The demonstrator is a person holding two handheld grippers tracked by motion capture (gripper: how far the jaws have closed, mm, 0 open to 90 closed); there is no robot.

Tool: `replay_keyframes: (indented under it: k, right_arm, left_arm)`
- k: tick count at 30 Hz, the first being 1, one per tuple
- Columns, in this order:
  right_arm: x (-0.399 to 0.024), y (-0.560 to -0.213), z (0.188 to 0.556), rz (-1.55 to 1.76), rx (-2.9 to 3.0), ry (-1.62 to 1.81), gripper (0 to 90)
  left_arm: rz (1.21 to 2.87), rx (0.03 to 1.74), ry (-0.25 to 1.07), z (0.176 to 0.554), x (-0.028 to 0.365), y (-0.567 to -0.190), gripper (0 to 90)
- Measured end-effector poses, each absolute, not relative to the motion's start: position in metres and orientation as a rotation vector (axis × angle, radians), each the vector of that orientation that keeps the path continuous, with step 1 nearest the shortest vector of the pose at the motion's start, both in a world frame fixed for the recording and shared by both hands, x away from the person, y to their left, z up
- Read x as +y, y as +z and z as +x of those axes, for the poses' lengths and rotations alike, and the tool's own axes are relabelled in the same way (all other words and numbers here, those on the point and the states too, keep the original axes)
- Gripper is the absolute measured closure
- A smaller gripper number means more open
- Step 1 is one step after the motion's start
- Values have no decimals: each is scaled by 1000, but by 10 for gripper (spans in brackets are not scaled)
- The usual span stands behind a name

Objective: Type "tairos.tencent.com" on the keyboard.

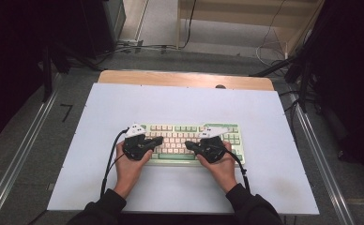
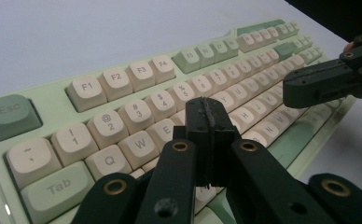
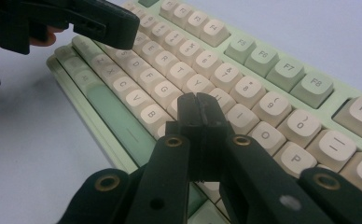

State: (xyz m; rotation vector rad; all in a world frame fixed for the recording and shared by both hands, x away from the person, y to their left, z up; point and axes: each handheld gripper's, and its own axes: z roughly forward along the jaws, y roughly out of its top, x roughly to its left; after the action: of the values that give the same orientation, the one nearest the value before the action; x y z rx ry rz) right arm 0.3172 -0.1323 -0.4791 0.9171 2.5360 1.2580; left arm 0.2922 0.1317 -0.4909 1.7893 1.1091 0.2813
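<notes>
Looks like typing with the grippers is just getting going. The keyboard [image 1: 193, 143] is sitting mid-frame on the white tabletop [image 1: 124, 101]. The left gripper [image 2: 208, 117] and right gripper [image 3: 198, 112] are hovering over the letter rows, fingers pinched fully together, gripping nothing. I'm guessing most key presses are left to do.

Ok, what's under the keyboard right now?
The keyboard lies flat on the white board that covers the wooden table. The board shows all round it; whatever lies directly beneath its case is hidden. Both hands rest at its near edge.
</notes>
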Motion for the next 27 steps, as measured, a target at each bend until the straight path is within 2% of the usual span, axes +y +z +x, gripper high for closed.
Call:
replay_keyframes:
  k: [27]
  right_arm:
    - [-136,-479,317,929,2529,1255,882]
  left_arm:
    - [1847,1089,254,283,120,-499,900]
